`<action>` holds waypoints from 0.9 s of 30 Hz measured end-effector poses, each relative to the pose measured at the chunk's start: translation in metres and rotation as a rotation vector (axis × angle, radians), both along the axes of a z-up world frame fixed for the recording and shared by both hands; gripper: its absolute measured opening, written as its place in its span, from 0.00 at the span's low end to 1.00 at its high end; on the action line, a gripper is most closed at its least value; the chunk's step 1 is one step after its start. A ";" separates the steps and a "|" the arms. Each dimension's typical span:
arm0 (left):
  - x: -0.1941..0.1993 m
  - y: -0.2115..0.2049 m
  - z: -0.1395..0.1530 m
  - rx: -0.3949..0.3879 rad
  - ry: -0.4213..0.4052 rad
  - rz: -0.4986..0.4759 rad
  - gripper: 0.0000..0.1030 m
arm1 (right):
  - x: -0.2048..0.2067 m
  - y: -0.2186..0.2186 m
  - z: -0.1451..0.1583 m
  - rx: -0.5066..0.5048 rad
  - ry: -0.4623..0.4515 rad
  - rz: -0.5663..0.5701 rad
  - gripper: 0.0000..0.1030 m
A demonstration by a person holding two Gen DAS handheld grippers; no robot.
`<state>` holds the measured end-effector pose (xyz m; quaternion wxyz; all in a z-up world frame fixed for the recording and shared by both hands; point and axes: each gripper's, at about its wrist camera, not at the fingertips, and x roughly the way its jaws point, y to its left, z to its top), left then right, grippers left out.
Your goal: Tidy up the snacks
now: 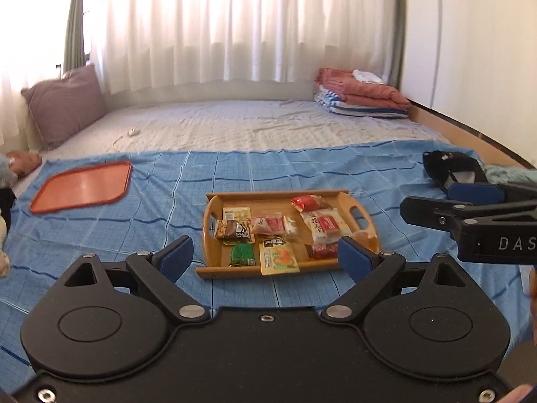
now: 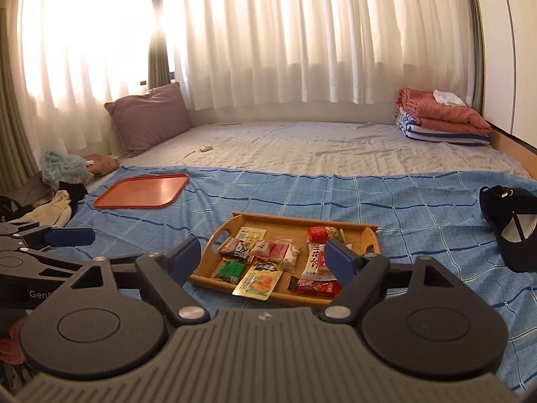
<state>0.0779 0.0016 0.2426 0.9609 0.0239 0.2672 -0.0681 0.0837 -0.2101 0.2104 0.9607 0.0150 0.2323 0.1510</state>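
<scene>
Your left gripper and right gripper both stand wide apart, empty. The snack packets lie in the wooden tray on the blue checked cloth; labels appear illegible.

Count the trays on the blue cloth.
2. The wooden tray holding the snacks sits mid-cloth, just ahead of both grippers. The red tray lies empty at the cloth's far left corner. No others show.

snack packets: about ten, in wooden tray | wooden tray: one | orange tray: one | pillow: one | cap: one
</scene>
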 end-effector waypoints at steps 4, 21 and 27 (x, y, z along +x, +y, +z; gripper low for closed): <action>-0.038 0.000 0.000 0.027 -0.044 -0.009 0.92 | -0.031 0.002 -0.001 -0.021 -0.036 0.018 0.85; -0.111 0.012 -0.071 -0.012 -0.055 0.035 0.94 | -0.092 -0.001 -0.069 -0.024 -0.090 -0.020 0.87; -0.111 0.008 -0.100 0.028 -0.072 0.040 0.94 | -0.096 -0.002 -0.097 -0.024 -0.078 -0.040 0.89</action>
